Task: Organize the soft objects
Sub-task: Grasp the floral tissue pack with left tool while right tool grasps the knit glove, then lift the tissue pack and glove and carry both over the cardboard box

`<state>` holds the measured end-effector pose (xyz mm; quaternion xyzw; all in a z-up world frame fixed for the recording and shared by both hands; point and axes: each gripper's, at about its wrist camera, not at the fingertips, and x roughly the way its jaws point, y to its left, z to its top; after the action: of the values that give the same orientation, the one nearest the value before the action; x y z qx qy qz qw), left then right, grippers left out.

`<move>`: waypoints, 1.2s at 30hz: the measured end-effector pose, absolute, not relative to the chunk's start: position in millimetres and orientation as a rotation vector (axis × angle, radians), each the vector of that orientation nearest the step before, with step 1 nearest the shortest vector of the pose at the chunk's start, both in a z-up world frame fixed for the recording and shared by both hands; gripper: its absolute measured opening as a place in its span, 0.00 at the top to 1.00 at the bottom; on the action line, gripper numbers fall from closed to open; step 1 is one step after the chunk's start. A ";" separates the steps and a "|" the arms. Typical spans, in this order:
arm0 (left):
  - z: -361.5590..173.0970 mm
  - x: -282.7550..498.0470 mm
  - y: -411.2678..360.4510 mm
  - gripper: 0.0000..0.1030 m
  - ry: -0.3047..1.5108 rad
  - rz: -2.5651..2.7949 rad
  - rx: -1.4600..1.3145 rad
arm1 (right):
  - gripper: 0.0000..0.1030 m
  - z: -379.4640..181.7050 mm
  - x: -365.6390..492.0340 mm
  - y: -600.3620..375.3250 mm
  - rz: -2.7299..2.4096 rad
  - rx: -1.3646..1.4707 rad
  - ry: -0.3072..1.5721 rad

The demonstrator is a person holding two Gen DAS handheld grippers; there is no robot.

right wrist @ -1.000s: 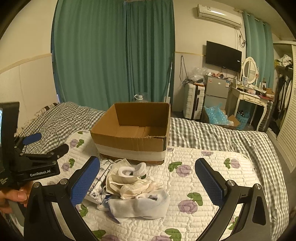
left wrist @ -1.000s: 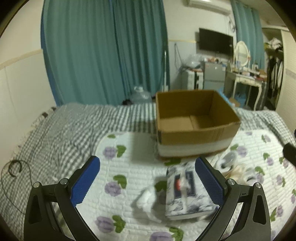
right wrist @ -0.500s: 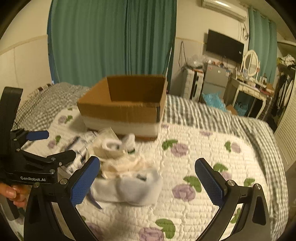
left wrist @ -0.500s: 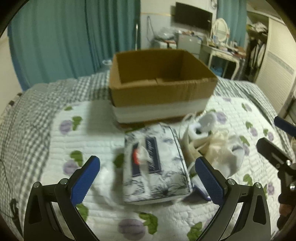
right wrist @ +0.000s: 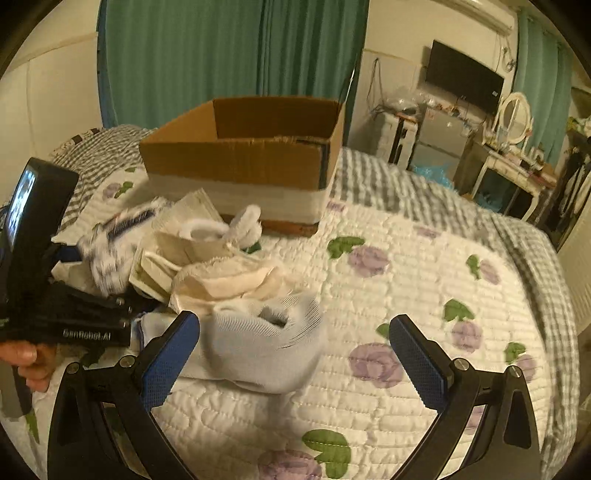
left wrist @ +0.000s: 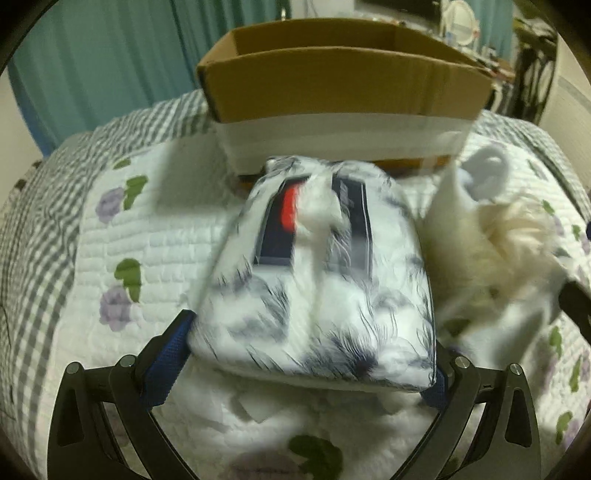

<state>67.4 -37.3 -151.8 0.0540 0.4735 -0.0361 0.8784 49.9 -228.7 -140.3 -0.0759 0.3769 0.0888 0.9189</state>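
Blue-padded, our left gripper [left wrist: 310, 354] has now moved in around the tissue pack [left wrist: 317, 280], jaws wide beside it, while our right gripper [right wrist: 295, 354] stays open, empty.

Tissue pack [left wrist: 317, 280] blurred (print unreadable); its sides hide fingertips.

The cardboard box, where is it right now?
The cardboard box sits on the bed, centre-left in the right wrist view, just behind the pile of socks.

Home bedroom. Bed with floral quilt [right wrist: 424, 280] over checked blanket [right wrist: 388, 184]; teal curtains [right wrist: 229, 55]; wall TV [right wrist: 463, 81]; vanity mirror [right wrist: 515, 114]; air conditioner [right wrist: 487, 13], partly cut off.
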 end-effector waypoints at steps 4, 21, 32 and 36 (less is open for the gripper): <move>-147.4 67.2 -34.0 0.00 0.939 -0.060 0.127 | 0.00 -148.9 54.4 -227.4 0.204 -0.141 0.813; -129.3 73.5 -20.9 0.32 0.900 -0.154 0.057 | 0.26 -160.4 57.7 -216.5 0.300 -0.120 0.899; -104.7 46.2 -20.6 0.34 0.843 -0.146 0.106 | 0.49 -145.8 38.4 -221.6 0.302 -0.122 0.891; -91.7 34.3 -16.3 0.34 0.815 -0.145 0.104 | 0.49 -130.4 24.4 -222.0 0.309 -0.132 0.853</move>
<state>34.3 -16.3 -91.7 0.0505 0.3958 -0.0703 0.9142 24.4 -222.0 -130.4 -0.0635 0.4116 0.1493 0.8968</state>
